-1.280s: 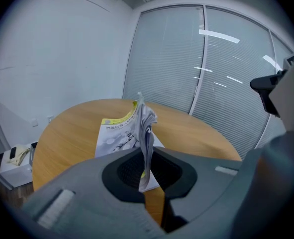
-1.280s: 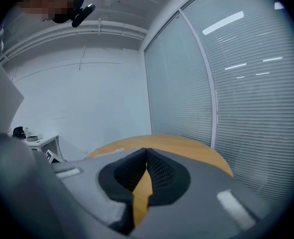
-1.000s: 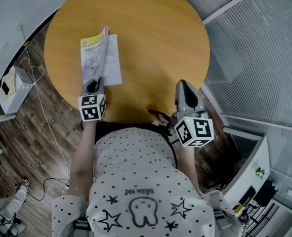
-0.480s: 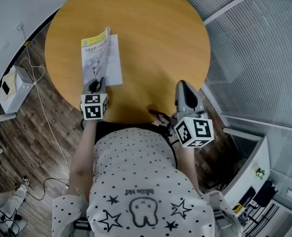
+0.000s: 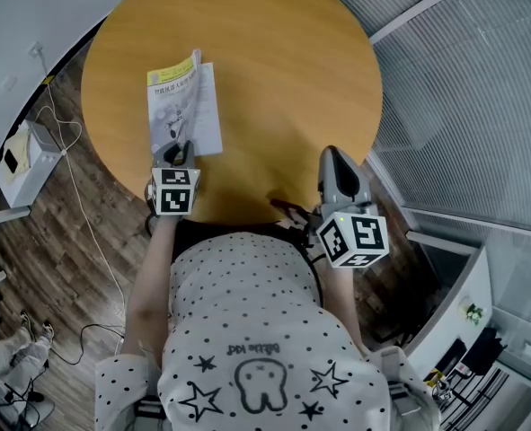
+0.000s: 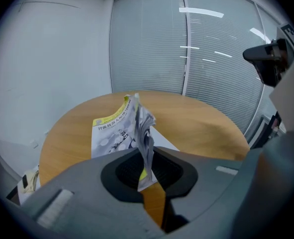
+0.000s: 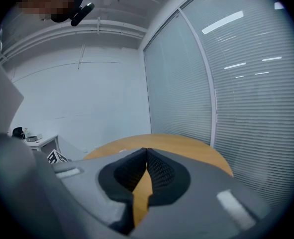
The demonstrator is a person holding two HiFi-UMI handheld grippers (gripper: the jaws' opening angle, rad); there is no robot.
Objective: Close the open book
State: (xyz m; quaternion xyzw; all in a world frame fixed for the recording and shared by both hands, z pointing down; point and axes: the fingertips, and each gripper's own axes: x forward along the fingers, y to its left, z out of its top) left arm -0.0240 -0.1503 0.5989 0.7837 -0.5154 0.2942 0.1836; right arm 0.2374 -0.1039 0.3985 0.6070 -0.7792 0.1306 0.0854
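The book (image 5: 182,106) lies open on the left part of the round wooden table (image 5: 283,70), its yellow-topped cover (image 6: 112,128) flat. A sheaf of its pages (image 6: 146,138) stands upright from the spine. My left gripper (image 5: 177,153) is at the book's near edge, and the left gripper view shows its pads (image 6: 129,166) pinching the sheaf's lower corner. Its jaws are opening slightly, with the pages still between them. My right gripper (image 5: 337,171) rests over the table's near right edge, away from the book. It is shut with nothing in it (image 7: 147,156).
The person's body stands close against the table's near edge. A white box (image 5: 18,160) and loose cables (image 5: 76,205) lie on the wooden floor to the left. Glass walls with blinds (image 5: 463,106) run along the right side.
My left gripper has rolled about its own axis, its marker cube turning and shifting slightly right. The lifted pages stand a little more upright. The right gripper has not moved.
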